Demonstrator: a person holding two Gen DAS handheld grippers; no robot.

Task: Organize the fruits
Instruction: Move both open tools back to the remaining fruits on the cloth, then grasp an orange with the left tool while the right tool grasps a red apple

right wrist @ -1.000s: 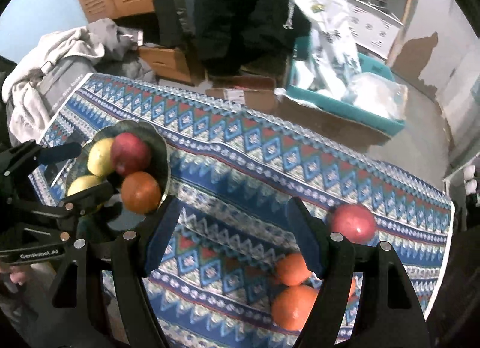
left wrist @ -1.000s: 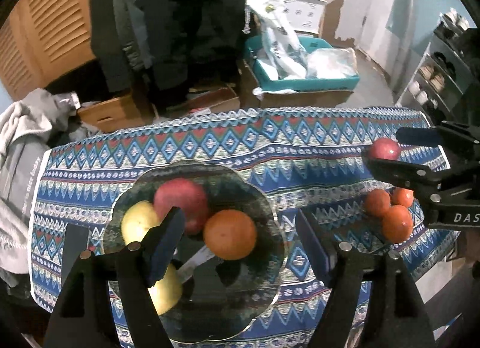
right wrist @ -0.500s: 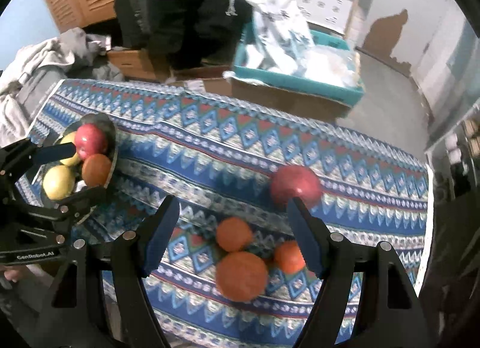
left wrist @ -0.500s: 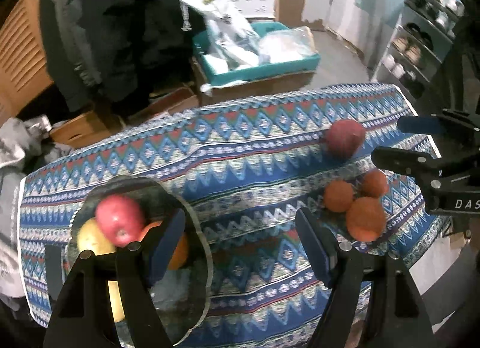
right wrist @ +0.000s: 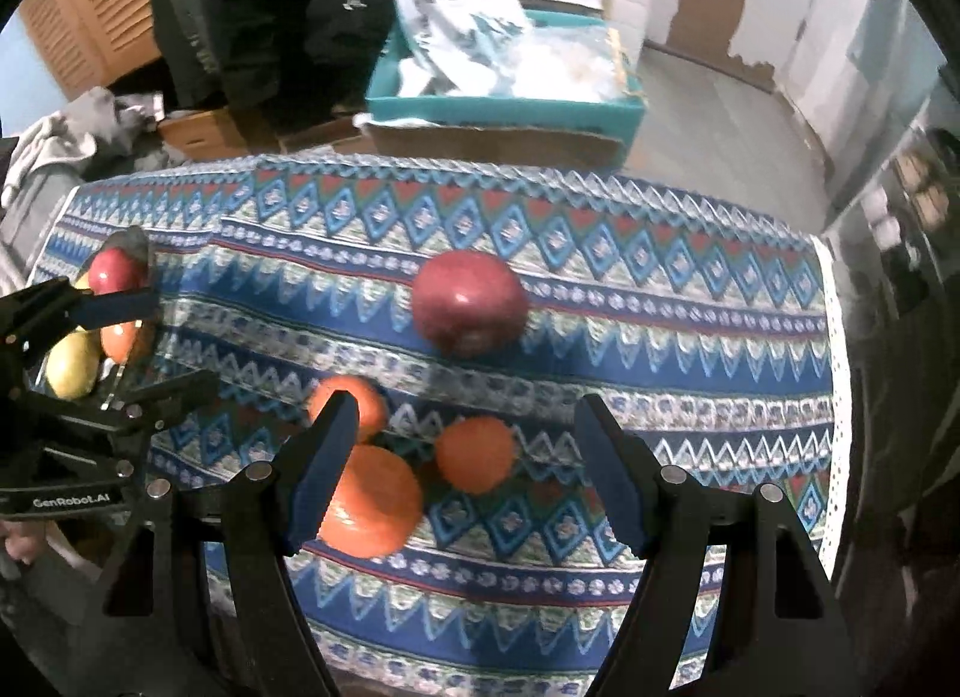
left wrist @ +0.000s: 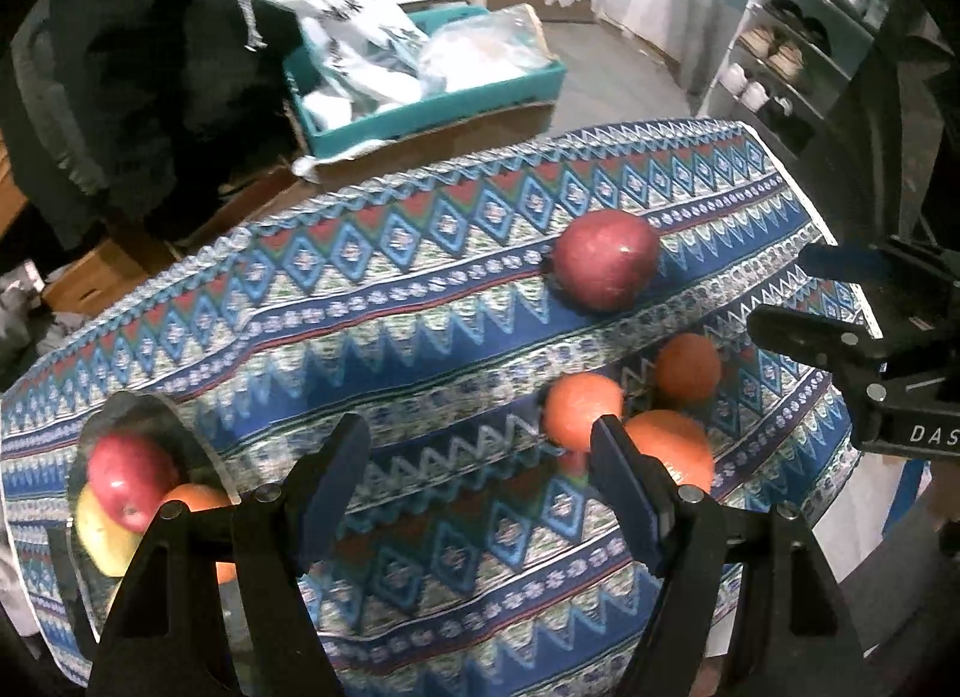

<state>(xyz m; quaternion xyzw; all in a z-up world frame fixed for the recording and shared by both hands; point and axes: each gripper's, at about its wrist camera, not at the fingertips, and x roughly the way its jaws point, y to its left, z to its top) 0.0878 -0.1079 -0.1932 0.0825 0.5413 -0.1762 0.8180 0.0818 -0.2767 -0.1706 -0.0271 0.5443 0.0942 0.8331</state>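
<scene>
Both my grippers gape, empty. Right gripper (right wrist: pixel 465 466) hangs over three oranges (right wrist: pixel 474 454), red apple (right wrist: pixel 469 301) ahead. Only left gripper (left wrist: pixel 480 478) view shows the glass bowl's (left wrist: pixel 198 457) contents clearly-ish: apple, orange, probably pears.

Both cameras ride on the handheld grippers and look steeply down, forward along their own fingers, at close range over the patterned worktop (left wrist: pixel 420 301).

Left wrist view: left gripper (left wrist: pixel 480 469) fills the lower frame; the right gripper (left wrist: pixel 810 301) enters at the right edge.

Right wrist view: right gripper (right wrist: pixel 468 457) at the bottom; the left gripper (right wrist: pixel 156 337) enters at the left edge.

Shared ground: the red apple (left wrist: pixel 605 260) (right wrist: pixel 469 302), the three oranges (left wrist: pixel 672 445) (right wrist: pixel 474 455), the glass bowl (left wrist: pixel 180 427) (right wrist: pixel 137 244) and the teal crate (left wrist: pixel 444 108) (right wrist: pixel 504 111) beyond the far edge.
</scene>
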